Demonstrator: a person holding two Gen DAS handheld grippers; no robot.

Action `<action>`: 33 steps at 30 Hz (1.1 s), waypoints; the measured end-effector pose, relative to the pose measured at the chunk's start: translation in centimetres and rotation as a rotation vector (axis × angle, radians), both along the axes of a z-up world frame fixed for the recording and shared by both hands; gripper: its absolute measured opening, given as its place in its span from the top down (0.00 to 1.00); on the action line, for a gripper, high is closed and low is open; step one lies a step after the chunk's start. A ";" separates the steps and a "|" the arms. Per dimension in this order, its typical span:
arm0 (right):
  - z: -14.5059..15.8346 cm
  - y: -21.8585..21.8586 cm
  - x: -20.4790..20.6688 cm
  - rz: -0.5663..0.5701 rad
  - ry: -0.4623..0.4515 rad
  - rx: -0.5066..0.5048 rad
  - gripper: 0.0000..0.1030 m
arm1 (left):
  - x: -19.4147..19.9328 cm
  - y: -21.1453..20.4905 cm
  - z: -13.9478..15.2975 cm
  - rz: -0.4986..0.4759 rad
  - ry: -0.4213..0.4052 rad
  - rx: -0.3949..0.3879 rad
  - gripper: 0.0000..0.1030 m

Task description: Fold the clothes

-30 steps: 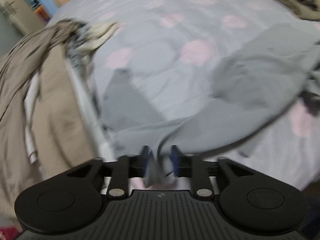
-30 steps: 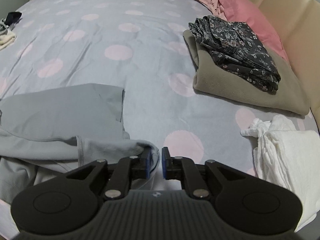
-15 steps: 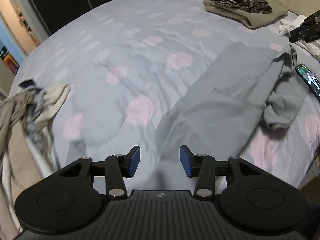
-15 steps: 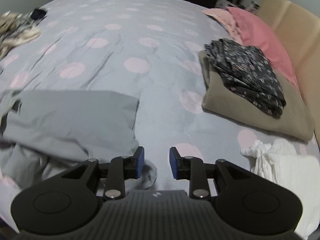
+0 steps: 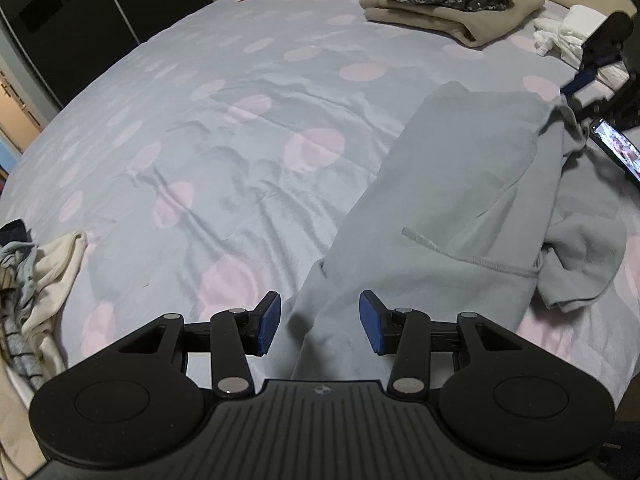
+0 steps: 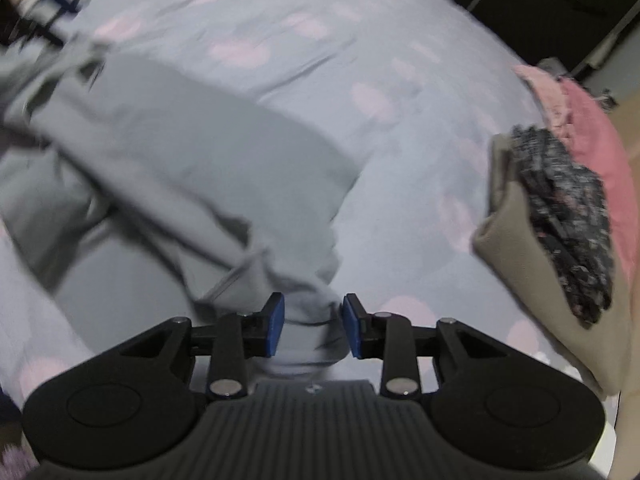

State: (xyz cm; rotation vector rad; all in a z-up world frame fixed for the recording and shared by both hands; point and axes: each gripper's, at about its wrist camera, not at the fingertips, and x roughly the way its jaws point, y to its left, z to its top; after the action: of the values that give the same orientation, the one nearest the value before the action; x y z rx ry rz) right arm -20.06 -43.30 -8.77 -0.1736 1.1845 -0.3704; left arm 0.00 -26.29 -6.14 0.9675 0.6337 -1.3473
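Left claw (image 5: pixel 320 328): jaws apart, pads clear of cloth, a sleeve end of the grey sweatshirt (image 5: pixel 460 208) lying between them on the bed (image 5: pixel 240 120). This view alone shows a lit phone (image 5: pixel 618 152) far right and a loose clothes heap (image 5: pixel 28 280) far left. Right claw (image 6: pixel 313 326): jaws opening, grey sweatshirt (image 6: pixel 192 168) fold between the pads; contact unclear, view blurred. Folded stack (image 6: pixel 540 220) to its right.

Soft matt grey garment (image 5: pixel 460 200), wrinkled cotton bedsheet (image 5: pixel 240 128)
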 end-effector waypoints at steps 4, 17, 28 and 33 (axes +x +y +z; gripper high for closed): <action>-1.1 0.5 -0.5 0.055 0.059 0.039 0.65 | 0.0 -0.3 -0.6 -0.028 -0.003 0.007 0.60; 2.1 0.2 -2.1 0.004 -0.092 0.040 0.65 | 0.4 -1.9 -2.2 -0.089 0.034 0.042 0.60; 2.4 -1.4 -1.5 -0.032 -0.149 0.029 0.65 | -0.6 -1.3 -3.0 -0.101 0.016 0.142 0.72; 1.7 -1.8 -1.0 0.017 -0.133 0.087 0.65 | -0.4 -0.8 -2.5 -0.057 0.004 0.142 0.85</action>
State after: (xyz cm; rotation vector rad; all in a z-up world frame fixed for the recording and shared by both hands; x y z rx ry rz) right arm -21.04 -45.09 -7.09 -0.0817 1.0651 -0.3104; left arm -0.41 -27.13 -8.69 1.1047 0.7170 -1.3686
